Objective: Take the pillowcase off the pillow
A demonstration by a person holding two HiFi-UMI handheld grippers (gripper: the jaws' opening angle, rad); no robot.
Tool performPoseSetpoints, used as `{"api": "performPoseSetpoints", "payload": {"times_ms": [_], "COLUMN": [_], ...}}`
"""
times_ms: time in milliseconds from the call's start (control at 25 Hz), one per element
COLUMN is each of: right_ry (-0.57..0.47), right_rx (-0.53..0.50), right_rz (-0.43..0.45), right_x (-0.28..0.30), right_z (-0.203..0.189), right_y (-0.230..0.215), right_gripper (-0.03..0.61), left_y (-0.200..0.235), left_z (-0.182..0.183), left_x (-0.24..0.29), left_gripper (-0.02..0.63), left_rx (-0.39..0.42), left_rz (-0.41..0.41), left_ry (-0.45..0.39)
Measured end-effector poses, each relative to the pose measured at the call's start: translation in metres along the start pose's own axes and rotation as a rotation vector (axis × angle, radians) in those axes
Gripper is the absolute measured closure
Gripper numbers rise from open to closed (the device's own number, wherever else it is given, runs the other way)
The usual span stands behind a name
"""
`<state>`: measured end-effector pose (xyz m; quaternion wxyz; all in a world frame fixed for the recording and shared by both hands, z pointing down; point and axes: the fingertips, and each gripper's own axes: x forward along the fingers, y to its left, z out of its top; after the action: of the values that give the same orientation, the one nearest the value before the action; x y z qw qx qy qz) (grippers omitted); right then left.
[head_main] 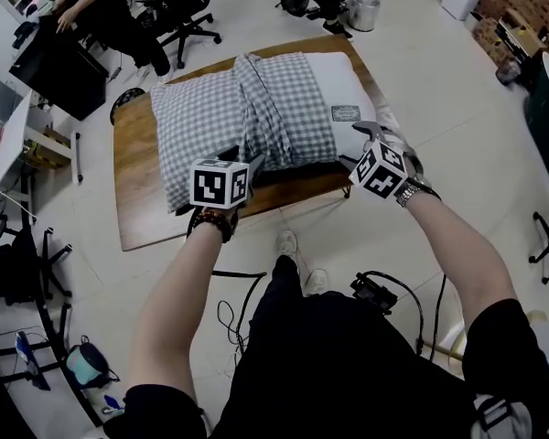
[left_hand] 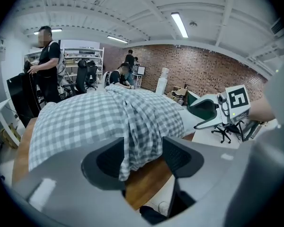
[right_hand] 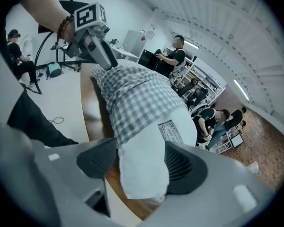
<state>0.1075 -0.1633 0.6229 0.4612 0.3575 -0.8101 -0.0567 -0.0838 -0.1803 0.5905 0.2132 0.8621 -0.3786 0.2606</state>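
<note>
The left gripper [head_main: 244, 160] holds its jaws apart astride the bunched hem of the grey-and-white checked cotton pillowcase [head_main: 229, 108], half on the white stuffed pillow [head_main: 343, 85] lying on the brown wooden surface [head_main: 137, 208] — likely readying a leftward pull — while the right gripper [head_main: 371, 135], jaws also apart, straddles the pillow's bare end, probably to anchor it.

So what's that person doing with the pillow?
A person with a gripper in each hand is taking the pillowcase off a pillow on a table. The pillowcase is bunched back, one white end bare. The left gripper stands open around the pillowcase's edge, the right gripper open around the bare pillow corner.
</note>
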Motion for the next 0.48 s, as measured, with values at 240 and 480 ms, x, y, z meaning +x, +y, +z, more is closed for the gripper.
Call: {"api": "performPoseSetpoints", "payload": {"times_ms": [240,480], "right_ry": [0.063,0.110], "right_rx": [-0.096,-0.161], "right_rz": [-0.057,-0.107], "right_x": [0.031,0.056], "right_z": [-0.020,-0.024], "right_y": [-0.008,-0.007], "right_gripper": [0.236,0.221], "left_y": [-0.005,0.004], "left_z": [-0.032,-0.053], "left_x": [0.032,0.053], "left_gripper": [0.336,0.317], "left_rx": [-0.047,-0.100], "left_rz": [0.026,0.096], "left_ry": [-0.004,-0.017]}}
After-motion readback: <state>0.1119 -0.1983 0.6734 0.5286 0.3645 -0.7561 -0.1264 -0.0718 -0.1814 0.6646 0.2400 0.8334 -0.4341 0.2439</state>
